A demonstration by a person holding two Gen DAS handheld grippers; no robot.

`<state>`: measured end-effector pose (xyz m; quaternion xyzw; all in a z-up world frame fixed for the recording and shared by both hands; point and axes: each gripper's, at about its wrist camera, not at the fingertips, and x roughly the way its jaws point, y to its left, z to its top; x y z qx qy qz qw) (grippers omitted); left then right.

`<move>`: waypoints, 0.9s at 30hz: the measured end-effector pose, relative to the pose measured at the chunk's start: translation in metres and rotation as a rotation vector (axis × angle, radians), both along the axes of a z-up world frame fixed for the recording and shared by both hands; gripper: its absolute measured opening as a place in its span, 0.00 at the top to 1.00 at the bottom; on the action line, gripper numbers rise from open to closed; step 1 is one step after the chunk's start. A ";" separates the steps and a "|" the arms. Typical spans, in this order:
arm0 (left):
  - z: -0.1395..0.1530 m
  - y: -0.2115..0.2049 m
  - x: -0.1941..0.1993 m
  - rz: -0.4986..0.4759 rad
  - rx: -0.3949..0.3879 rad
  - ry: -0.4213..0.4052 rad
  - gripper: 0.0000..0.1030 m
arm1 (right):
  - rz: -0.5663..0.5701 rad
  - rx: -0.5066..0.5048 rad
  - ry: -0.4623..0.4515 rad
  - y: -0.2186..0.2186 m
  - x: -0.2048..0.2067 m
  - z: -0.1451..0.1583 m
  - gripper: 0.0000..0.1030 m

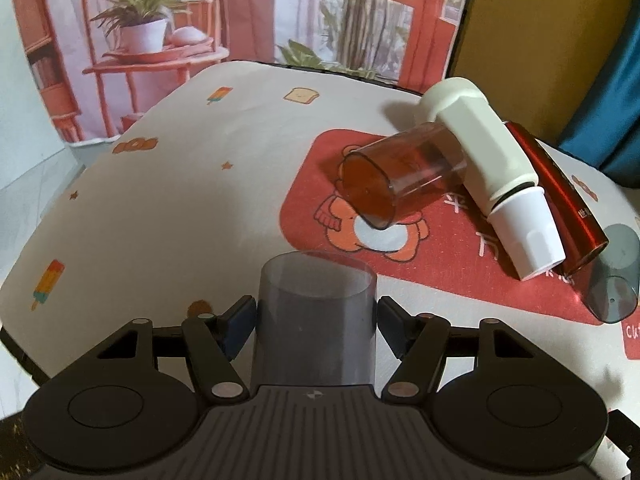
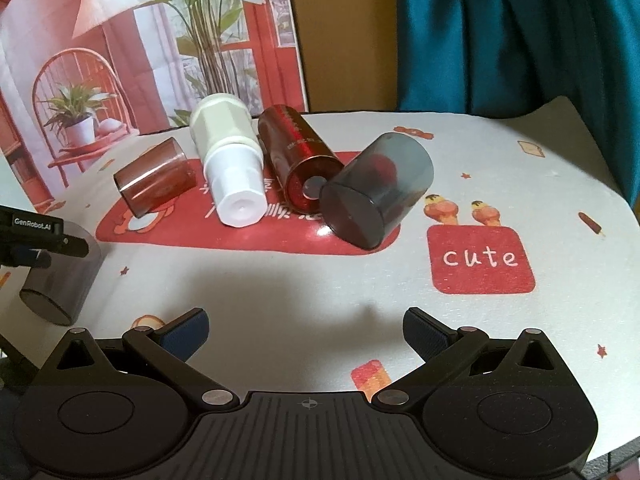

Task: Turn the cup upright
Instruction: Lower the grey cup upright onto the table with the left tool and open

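Note:
My left gripper (image 1: 316, 320) is shut on a smoky grey transparent cup (image 1: 316, 320), one pad on each side. In the right wrist view the same cup (image 2: 60, 280) is tilted at the far left, held just above the cloth. A brown transparent cup (image 1: 396, 176) lies on its side on the red patch; it also shows in the right wrist view (image 2: 156, 176). A second grey cup (image 2: 376, 192) lies on its side at the right; it also shows in the left wrist view (image 1: 614, 276). My right gripper (image 2: 306, 336) is open and empty, near the front of the table.
A white bottle (image 2: 230, 160) and a dark red metallic tumbler (image 2: 300, 160) lie on their sides between the cups. The table has a patterned white cloth (image 2: 280, 280) with rounded edges. A printed backdrop (image 2: 140, 40) and a teal curtain (image 2: 520, 32) stand behind.

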<state>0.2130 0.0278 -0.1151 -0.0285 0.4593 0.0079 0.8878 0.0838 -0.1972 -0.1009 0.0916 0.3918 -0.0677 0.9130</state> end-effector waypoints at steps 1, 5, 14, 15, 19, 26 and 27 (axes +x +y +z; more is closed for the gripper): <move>0.000 0.002 -0.001 0.008 -0.006 0.000 0.33 | 0.001 0.000 -0.001 0.000 0.000 0.000 0.00; 0.006 0.015 -0.010 0.037 -0.033 -0.021 0.33 | -0.003 0.006 0.003 0.000 -0.001 0.000 0.00; 0.029 0.037 -0.007 0.093 -0.030 -0.124 0.34 | 0.011 0.009 0.010 0.005 0.001 -0.002 0.00; 0.030 0.037 -0.005 0.091 -0.023 -0.136 0.34 | 0.008 0.010 0.008 0.004 0.001 -0.001 0.00; 0.030 0.030 -0.001 0.062 0.024 -0.206 0.34 | -0.001 0.020 0.003 0.002 0.000 -0.001 0.00; 0.017 0.027 0.001 0.076 0.054 -0.206 0.34 | -0.001 0.025 0.009 0.001 0.001 -0.002 0.00; 0.016 0.025 -0.002 0.068 0.068 -0.204 0.34 | -0.002 0.027 0.010 0.001 0.001 -0.002 0.00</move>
